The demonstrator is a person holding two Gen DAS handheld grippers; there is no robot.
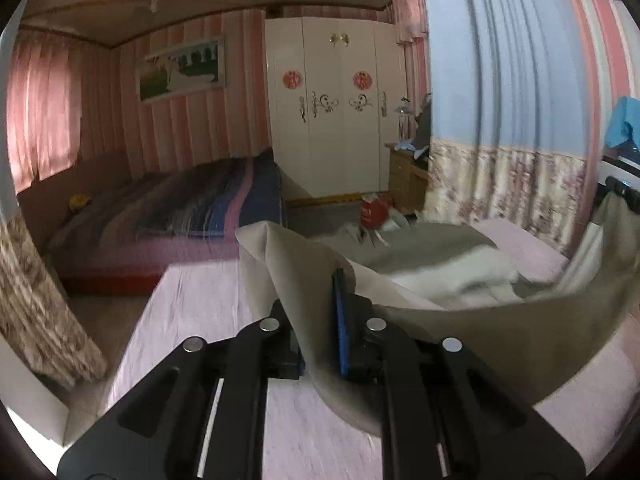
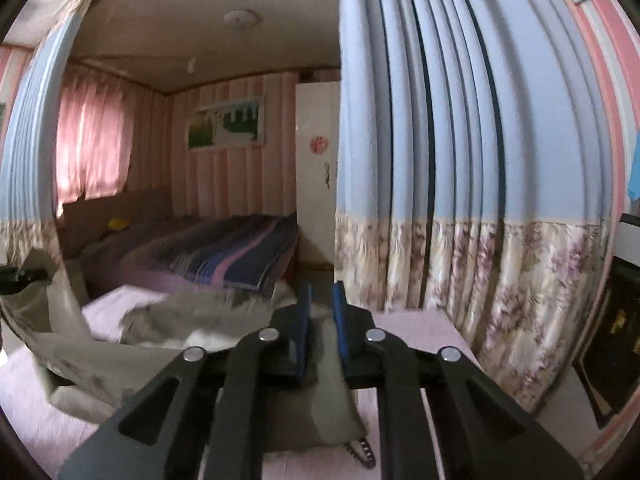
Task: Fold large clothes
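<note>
A large grey-beige garment (image 1: 460,320) with a white lining lies across a pink-covered surface (image 1: 208,312). My left gripper (image 1: 320,304) is shut on a raised corner of the garment, which drapes over the left finger and hides it. My right gripper (image 2: 322,312) is shut on another edge of the same garment (image 2: 316,408), held above the pink surface (image 2: 416,324); a zipper end hangs below. The rest of the garment (image 2: 132,344) sags between the two grippers. The right gripper also shows at the right edge of the left wrist view (image 1: 622,192).
A blue curtain with a floral hem (image 2: 460,200) hangs close on the right. A bed with a striped blanket (image 1: 192,204) stands beyond, with a white wardrobe (image 1: 332,112) and a wooden drawer unit (image 1: 404,176) behind. A red bag (image 1: 372,212) lies on the floor.
</note>
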